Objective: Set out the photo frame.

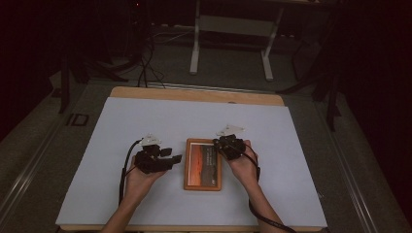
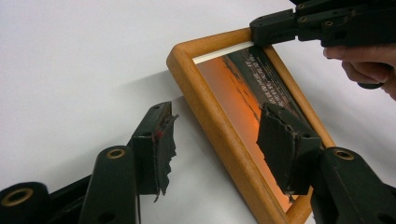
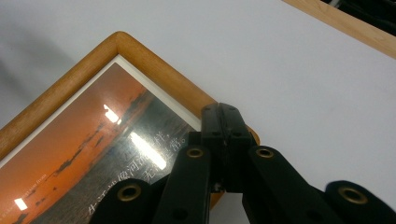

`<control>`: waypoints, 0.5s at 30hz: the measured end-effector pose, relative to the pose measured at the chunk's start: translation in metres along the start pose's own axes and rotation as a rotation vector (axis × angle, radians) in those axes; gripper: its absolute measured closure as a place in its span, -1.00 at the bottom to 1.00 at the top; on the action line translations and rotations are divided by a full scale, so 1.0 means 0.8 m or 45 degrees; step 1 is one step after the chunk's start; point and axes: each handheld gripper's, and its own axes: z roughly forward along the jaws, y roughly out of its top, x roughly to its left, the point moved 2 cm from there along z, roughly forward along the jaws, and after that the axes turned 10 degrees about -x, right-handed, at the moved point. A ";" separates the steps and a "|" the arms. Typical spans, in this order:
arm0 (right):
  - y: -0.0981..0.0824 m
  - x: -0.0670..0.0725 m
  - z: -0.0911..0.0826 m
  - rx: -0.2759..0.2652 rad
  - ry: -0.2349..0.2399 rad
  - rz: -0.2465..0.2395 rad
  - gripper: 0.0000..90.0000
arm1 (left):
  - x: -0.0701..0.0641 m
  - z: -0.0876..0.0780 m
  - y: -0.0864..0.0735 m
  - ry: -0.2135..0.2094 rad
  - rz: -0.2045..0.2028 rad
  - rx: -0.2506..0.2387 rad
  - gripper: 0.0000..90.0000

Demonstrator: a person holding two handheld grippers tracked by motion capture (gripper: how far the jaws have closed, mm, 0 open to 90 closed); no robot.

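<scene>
A wooden picture frame (image 1: 201, 170) holding an orange sunset print lies flat on the white table cover (image 1: 145, 121). My left gripper (image 1: 177, 158) is at the frame's left side and stands open. In the left gripper view its jaws (image 2: 217, 121) straddle the frame's near long edge (image 2: 205, 116), one over the cover and one over the print, neither pressing. My right gripper (image 1: 217, 142) is shut with nothing between its jaws. Its tips (image 3: 220, 109) sit on the frame's wooden rim (image 3: 154, 65) at the far right corner, and that gripper (image 2: 256, 28) shows there in the left gripper view too.
The table's wooden border (image 1: 194, 94) runs along the far side of the cover. Beyond it on the dark floor stand the white legs of another desk (image 1: 195, 43) and some cables (image 1: 143, 68). Bare white cover surrounds the frame.
</scene>
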 end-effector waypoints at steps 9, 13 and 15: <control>-0.002 -0.004 0.000 -0.004 0.002 0.012 1.00 | 0.000 -0.002 0.001 -0.005 -0.008 -0.006 0.02; -0.003 -0.006 0.000 -0.007 0.006 0.015 1.00 | 0.000 -0.003 0.001 -0.006 -0.010 -0.005 0.02; -0.004 -0.007 0.000 -0.006 0.002 0.013 1.00 | 0.000 -0.003 0.001 -0.009 -0.011 -0.007 0.02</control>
